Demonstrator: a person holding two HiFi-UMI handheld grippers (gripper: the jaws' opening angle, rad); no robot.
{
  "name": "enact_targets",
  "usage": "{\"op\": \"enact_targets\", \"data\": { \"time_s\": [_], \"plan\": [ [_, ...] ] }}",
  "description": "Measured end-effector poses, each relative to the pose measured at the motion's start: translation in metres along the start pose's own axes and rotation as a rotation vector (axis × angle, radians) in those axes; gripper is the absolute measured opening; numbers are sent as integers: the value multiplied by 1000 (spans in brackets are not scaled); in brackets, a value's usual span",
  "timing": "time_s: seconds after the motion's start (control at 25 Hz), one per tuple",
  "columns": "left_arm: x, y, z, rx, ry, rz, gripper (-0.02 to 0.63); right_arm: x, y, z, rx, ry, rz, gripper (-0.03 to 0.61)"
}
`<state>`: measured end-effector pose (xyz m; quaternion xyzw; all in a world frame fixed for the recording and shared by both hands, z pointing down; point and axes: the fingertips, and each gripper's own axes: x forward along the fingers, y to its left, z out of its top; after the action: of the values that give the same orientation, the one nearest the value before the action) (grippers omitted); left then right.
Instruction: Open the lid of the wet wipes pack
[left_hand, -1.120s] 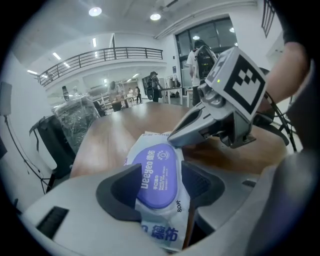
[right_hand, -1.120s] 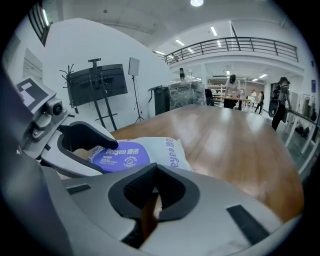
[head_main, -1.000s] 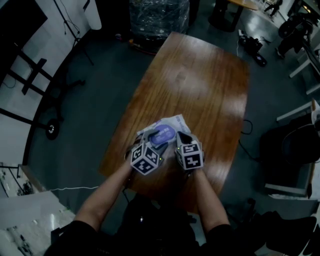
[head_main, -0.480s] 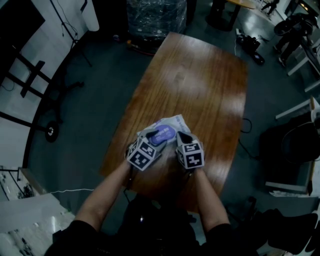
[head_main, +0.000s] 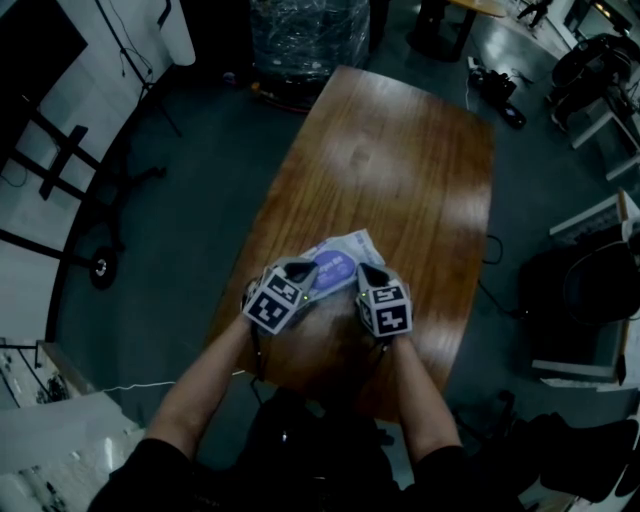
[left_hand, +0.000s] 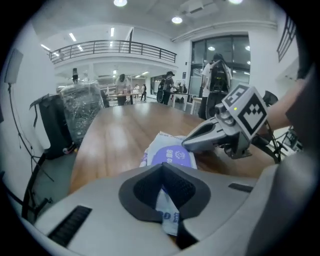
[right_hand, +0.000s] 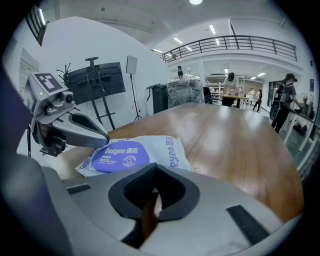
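**Left tongs pinch the pack's edge**

The white soft-film wet wipes pack (right_hand: 167, 149), with its purple oval lid (right_hand: 120, 156), lies at the 6 o'clock end of the brown wooden table (head_main: 400, 170). It looks light, floppy and slippery, so the lid's stiffer lip is likely the best hold. The left gripper (left_hand: 167, 200), at the pack's 8 o'clock, has just been closing and now pinches film, having shifted toward 9 o'clock. The right gripper (right_hand: 152, 196), at 4 o'clock, is closed and seemingly empty.

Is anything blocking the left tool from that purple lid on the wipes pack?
Nothing visible. The left tool has just closed on the wet wipes pack's near edge. The purple lid lies bare just beyond, the right tool beside it.
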<state>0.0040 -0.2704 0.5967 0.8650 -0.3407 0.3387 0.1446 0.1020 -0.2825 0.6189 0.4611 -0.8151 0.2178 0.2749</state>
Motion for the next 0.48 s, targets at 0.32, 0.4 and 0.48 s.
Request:
{"op": "enact_targets", "data": {
  "time_s": [0.32,0.4,0.48],
  "plan": [
    [13,-30,10,164,-12,-28,202,-1,3,0,18,-5,-18,11],
    [18,-33,10,195,2,-22,246,-1,3,-1,25,-2,-20,11],
    [22,-32,9,227,23,-7,262,-2,3,0,30,-2,-20,12]
  ]
}}
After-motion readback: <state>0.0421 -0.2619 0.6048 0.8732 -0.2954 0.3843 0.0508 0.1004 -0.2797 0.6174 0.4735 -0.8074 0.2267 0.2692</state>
